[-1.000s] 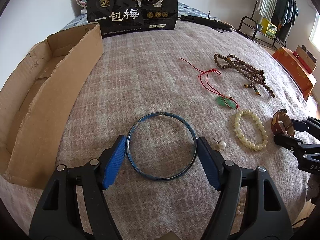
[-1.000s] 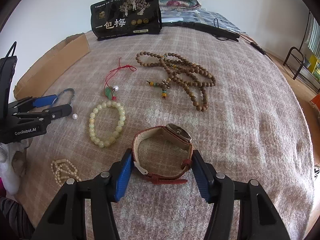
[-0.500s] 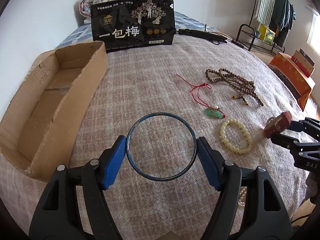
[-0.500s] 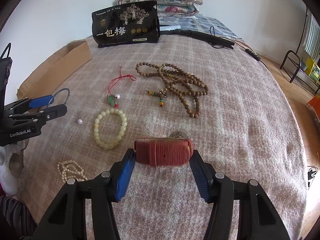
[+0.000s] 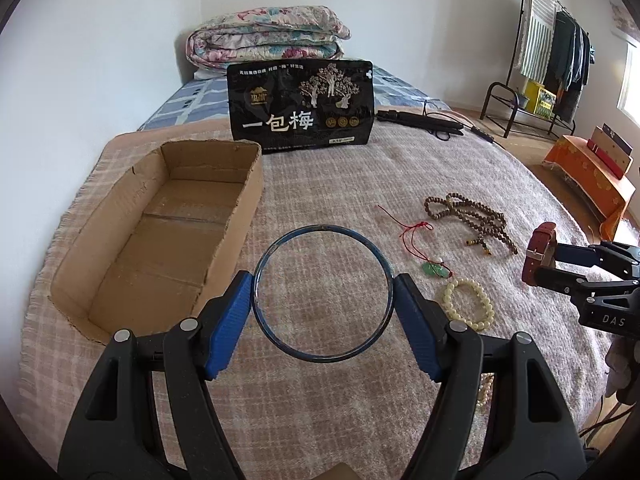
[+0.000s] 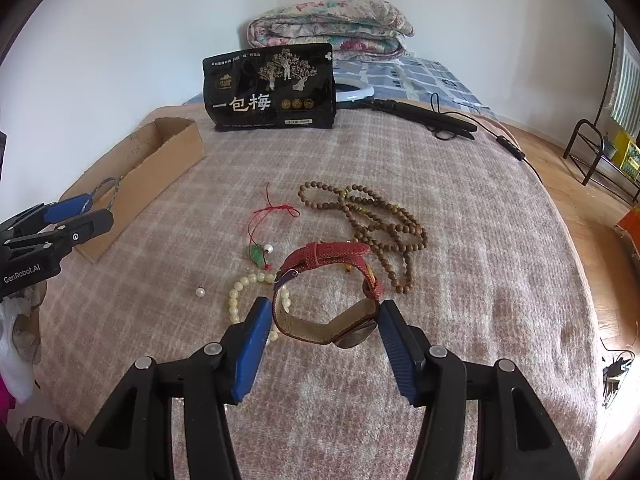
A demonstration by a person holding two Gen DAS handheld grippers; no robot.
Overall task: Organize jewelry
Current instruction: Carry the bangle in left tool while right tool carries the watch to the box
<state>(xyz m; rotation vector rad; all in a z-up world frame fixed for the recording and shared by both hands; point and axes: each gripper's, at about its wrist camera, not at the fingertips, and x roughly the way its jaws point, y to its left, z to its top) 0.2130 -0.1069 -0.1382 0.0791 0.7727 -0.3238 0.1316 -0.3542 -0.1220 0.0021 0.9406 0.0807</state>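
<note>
Left gripper (image 5: 323, 312) pinches the thin dark-blue rigid ring bangle (image 5: 322, 293) across its full width, one blue pad on each side, clear of the pinkish plaid blanket (image 5: 344, 172). Bangle reads as light, stiff and probably slick; a hoop has no long axis, and its plane is tilted with the far rim higher, opening facing my camera. The grip across the widest line is the right one: anything off-centre and I'd expect it to squirt out. Right gripper (image 6: 325, 325) is clamped on the red-leather-strap wristwatch (image 6: 326, 292), pads on the strap's two sides near the case, also lifted off the blanket. Watch is heavier at the metal case, which hangs low by the right pad; the strap is soft and looped, so I'd expect it to flex and swing. Its loop stretches away from me, buckle end farthest and highest. Squeeze on the stiffer part by the case, not the free strap. The open brown cardboard tray (image 5: 160, 236) sits to the left on the blanket, just beside the bangle in the left view, its long axis running away from me; likely drop spot for both.
</note>
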